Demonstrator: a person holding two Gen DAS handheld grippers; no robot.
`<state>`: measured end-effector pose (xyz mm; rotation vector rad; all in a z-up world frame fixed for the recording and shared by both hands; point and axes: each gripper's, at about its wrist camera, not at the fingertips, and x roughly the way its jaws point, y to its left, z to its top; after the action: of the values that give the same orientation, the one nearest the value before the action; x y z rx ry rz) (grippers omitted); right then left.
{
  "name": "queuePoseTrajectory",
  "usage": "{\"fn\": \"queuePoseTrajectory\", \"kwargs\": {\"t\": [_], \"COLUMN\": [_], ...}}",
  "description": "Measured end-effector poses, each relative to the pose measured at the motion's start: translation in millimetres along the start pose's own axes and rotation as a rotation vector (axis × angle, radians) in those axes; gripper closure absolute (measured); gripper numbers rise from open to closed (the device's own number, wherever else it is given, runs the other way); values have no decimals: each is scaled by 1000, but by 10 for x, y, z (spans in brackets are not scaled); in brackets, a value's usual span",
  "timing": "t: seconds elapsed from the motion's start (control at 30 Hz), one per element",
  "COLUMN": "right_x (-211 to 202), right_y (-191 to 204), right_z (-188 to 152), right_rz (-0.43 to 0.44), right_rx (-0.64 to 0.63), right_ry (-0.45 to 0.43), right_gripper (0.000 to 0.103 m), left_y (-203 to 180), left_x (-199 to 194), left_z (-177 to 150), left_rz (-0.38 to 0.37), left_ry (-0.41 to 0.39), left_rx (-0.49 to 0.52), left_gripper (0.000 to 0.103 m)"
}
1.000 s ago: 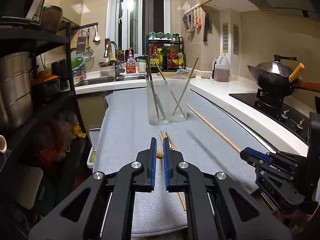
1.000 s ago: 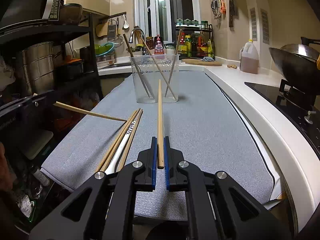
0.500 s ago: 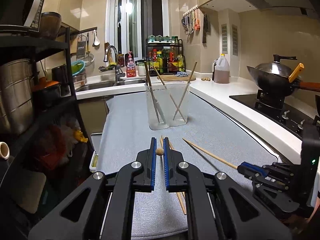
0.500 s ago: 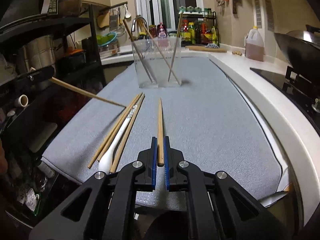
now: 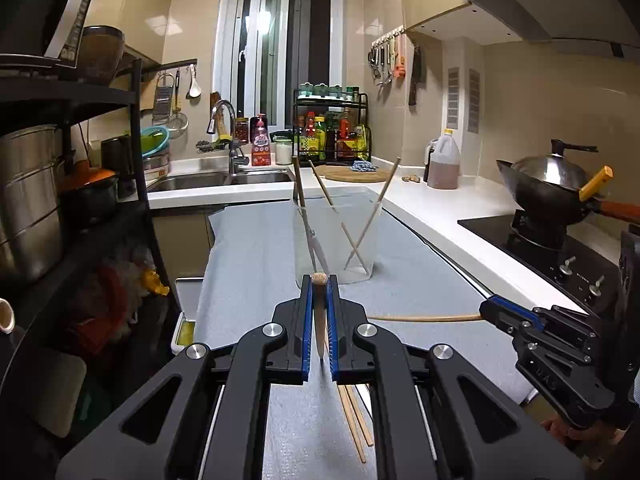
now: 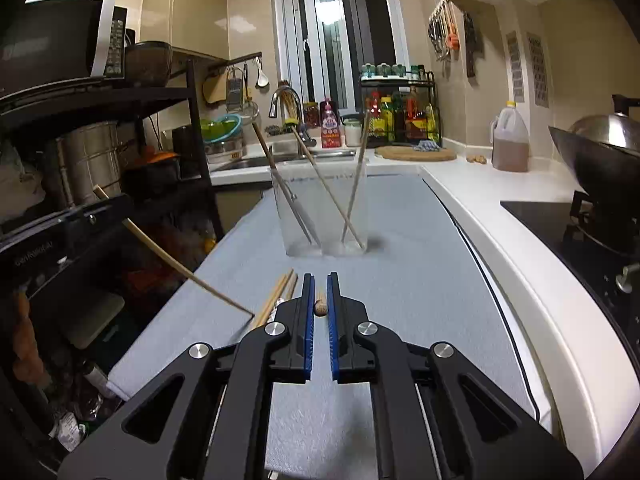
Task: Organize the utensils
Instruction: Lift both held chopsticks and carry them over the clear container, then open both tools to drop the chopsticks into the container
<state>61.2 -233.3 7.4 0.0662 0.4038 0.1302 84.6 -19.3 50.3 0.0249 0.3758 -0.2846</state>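
Both claws pinch a chopstick each: left gripper (image 5: 319, 280) and right gripper (image 6: 319, 308), above the grey mat (image 5: 256, 248). The clear holder (image 6: 320, 208) with three utensils stands mid-mat; loose chopsticks (image 5: 354, 420) lie near its front edge.

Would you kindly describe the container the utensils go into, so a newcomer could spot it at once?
Find the long grey mat covering the counter between the black shelving and the white worktop. Toward its far end, before the sink, stands a clear plastic container. It alone is see-through, with wooden chopsticks leaning crossed inside; the other chopsticks lie flat on the mat.
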Motion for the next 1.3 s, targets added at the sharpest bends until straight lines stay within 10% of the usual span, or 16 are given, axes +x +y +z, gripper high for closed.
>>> {"fn": "queuePoseTrajectory", "kwargs": {"t": [0.53,1.3], "right_x": [363,528], "right_y": [79,17], "right_z": [826,2116], "right_rz": [0,24], "right_rx": [-48,-96], "right_ry": [-38,-99], "right_gripper": [97,97], "left_y": [156,166], "left_x": [427,674], "left_z": [545,1825], "left_rz": [6,-82], "left_ry": [87,-22], "left_rx": [-7,22], "left_gripper": [97,97]}}
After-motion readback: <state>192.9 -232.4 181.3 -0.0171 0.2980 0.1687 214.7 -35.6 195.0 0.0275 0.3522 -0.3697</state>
